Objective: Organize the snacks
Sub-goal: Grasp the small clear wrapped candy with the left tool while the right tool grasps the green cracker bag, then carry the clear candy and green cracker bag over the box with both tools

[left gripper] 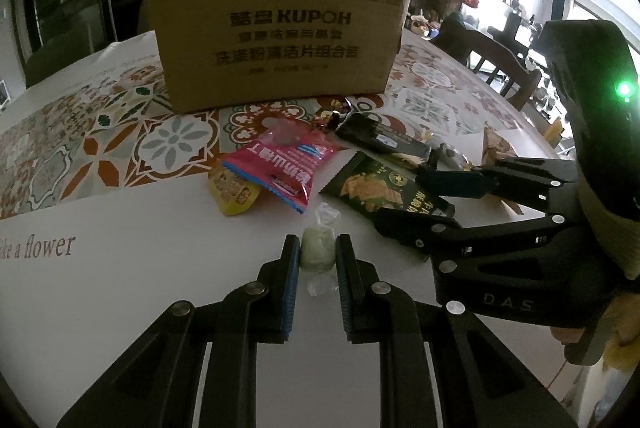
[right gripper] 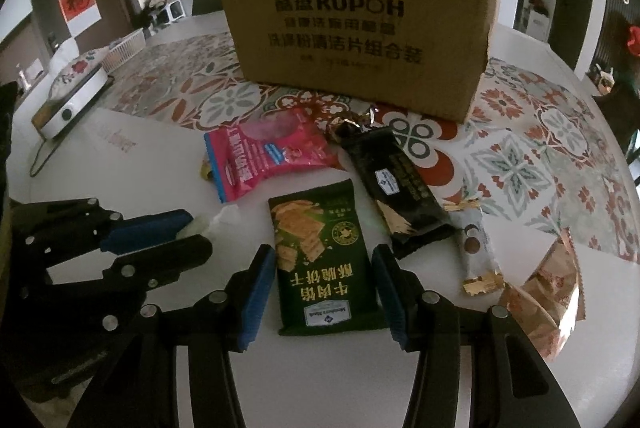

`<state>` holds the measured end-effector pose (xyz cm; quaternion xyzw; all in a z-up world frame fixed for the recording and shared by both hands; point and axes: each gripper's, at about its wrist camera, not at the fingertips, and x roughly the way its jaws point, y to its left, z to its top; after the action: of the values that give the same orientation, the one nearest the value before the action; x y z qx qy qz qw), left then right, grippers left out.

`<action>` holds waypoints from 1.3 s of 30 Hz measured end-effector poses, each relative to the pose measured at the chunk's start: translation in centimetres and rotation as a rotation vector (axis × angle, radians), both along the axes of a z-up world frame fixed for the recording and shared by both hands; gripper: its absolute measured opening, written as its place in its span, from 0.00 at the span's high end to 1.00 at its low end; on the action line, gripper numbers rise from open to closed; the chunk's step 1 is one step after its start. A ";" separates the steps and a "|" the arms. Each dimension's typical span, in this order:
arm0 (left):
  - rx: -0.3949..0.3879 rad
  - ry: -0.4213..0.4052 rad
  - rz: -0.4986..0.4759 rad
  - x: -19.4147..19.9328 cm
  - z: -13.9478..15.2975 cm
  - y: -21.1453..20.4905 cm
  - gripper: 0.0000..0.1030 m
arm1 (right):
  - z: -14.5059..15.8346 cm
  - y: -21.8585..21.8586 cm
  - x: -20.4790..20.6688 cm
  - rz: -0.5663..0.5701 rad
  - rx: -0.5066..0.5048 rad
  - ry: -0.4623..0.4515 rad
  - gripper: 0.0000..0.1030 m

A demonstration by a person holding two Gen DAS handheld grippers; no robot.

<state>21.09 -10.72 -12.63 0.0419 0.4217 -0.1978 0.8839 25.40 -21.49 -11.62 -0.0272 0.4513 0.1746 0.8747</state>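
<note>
Two grippers are at work. My left gripper (left gripper: 318, 254) is clamped on a small pale wrapped candy (left gripper: 318, 252) resting on the table (left gripper: 160, 228). My right gripper (right gripper: 324, 268) stands half open, astride the green cracker packet (right gripper: 320, 260); I cannot tell if the pads touch it. I judge this the pick-up step: next I close the right, lift both, and carry them ahead to the cardboard box (right gripper: 360, 27). Its inside is hidden from me.

Left gripper (left gripper: 318, 252) jaws clamped tight, right gripper (right gripper: 324, 284) jaws half apart, both angled downward.
</note>
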 end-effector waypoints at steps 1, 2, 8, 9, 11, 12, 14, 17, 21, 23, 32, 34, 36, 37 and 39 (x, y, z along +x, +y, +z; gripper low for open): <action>-0.002 0.000 0.003 0.0 0.0 0.1 0.81 | 0.0 0.1 0.0 0.002 -0.002 -0.001 0.50; -0.002 0.000 0.004 0.0 0.0 0.1 0.81 | 0.0 0.2 0.0 0.003 -0.006 -0.005 0.50; -0.006 -0.012 0.015 -0.3 0.5 0.5 0.81 | -0.1 0.7 -0.1 -0.006 -0.025 -0.020 0.55; -0.007 -0.015 0.017 -0.3 0.6 0.5 0.81 | -0.1 0.8 -0.2 -0.009 -0.026 -0.023 0.55; -0.008 -0.021 0.019 -0.5 1.0 0.7 0.81 | 0.0 0.9 -0.5 -0.016 -0.025 -0.028 0.55; -0.009 -0.024 0.020 -0.5 1.1 0.7 0.81 | 0.1 0.9 -0.7 -0.021 -0.022 -0.032 0.55; -0.013 -0.032 0.022 -0.7 1.5 0.8 0.81 | 0.4 0.9 -1.1 -0.032 -0.017 -0.041 0.55; -0.019 -0.051 0.021 -0.9 2.2 1.0 0.81 | 1.3 0.7 -1.7 -0.054 -0.003 -0.062 0.55; -0.027 -0.083 0.019 -1.1 3.3 1.4 0.81 | 2.7 0.5 -2.3 -0.079 0.013 -0.094 0.55; -0.031 -0.103 0.016 -1.2 4.0 1.5 0.81 | 3.5 0.5 -2.6 -0.092 0.014 -0.114 0.55; -0.045 -0.239 0.011 -0.4 8.4 2.5 0.81 | 7.7 0.1 -3.0 -0.161 0.039 -0.238 0.55; -0.055 -0.264 0.015 0.0 9.5 2.8 0.81 | 8.7 0.1 -2.8 -0.173 0.050 -0.265 0.55; -0.061 -0.281 0.015 0.5 10.4 3.0 0.81 | 9.6 0.2 -2.6 -0.182 0.056 -0.287 0.55; -0.064 -0.292 0.016 0.8 11.0 3.1 0.81 | 9.9 0.3 -2.6 -0.183 0.062 -0.296 0.55; -0.062 -0.310 0.015 1.4 11.9 3.2 0.81 | 10.8 0.4 -2.3 -0.188 0.071 -0.319 0.55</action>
<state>22.52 -7.48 -0.70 0.0414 0.2742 -0.1954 0.9407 23.14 -21.11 -0.83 0.0189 0.3010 0.1015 0.9480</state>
